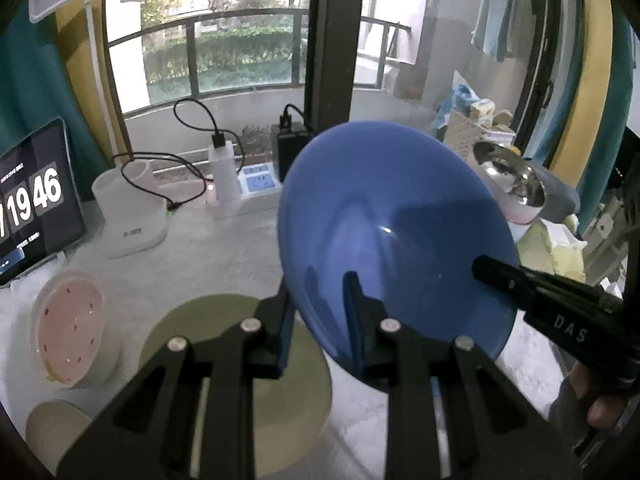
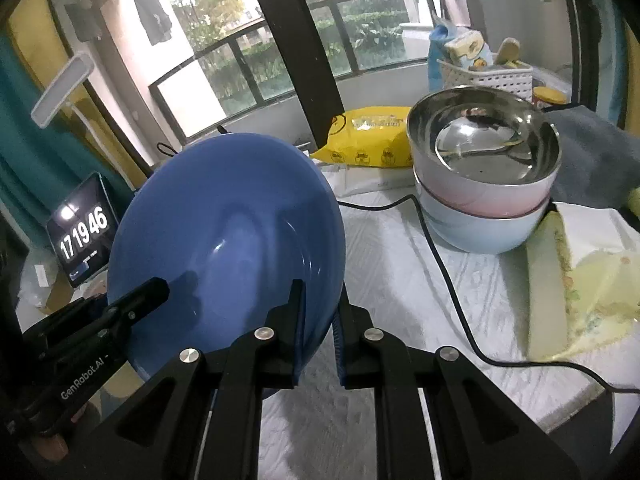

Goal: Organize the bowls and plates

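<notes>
You had both tongs pinching the blue plate's (image 1: pixel 394 236) rim: left tongs (image 1: pixel 320 300) on one edge, right tongs (image 2: pixel 318 304) opposite (plate tilted, clear of the counter (image 2: pixel 384 264)), above the green plate (image 1: pixel 280 392).

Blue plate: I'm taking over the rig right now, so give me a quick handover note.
Left gripper: shut on the blue plate rim.
Right gripper: shut on the same rim; plate held tilted above the table.
Green plate lies flat below.
Stacked bowls: steel-lined pink in pale blue.
Pink-lined bowl and a small cup sit apart.
Left: set the plate down.
</notes>
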Demonstrator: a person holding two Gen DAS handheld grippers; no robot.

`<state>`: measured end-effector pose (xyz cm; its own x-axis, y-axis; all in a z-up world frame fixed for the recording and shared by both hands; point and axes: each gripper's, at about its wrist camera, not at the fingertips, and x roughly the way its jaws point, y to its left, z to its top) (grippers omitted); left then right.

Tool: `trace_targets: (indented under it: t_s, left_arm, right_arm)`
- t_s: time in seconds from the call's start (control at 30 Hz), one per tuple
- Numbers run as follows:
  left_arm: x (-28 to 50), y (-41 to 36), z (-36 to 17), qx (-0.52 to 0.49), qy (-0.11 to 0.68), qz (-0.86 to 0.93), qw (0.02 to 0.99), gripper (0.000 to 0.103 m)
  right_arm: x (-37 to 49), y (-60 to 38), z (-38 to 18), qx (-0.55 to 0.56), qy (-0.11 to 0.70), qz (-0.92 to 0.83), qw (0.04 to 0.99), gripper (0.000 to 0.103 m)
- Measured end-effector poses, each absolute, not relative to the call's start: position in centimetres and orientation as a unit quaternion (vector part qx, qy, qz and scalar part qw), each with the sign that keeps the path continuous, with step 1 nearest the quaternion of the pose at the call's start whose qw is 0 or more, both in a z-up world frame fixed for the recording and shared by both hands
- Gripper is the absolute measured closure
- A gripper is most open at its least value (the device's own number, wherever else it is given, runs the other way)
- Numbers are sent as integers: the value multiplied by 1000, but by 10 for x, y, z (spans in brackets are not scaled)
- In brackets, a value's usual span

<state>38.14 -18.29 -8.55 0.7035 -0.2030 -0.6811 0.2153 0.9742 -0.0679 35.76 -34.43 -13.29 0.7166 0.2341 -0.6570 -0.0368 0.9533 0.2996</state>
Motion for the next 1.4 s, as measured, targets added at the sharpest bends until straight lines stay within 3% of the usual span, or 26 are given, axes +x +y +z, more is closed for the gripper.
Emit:
trace_targets:
  t_s: [0.57, 1.4]
  left_arm:
    - [318, -169, -67, 0, 361, -126, 924, 79]
    - [244, -131, -88, -20, 385, -123, 914, 79]
  right_arm:
    - [292, -332, -113, 130, 358, 78, 921, 89]
    - [216, -290, -135, 113, 410, 86, 901, 84]
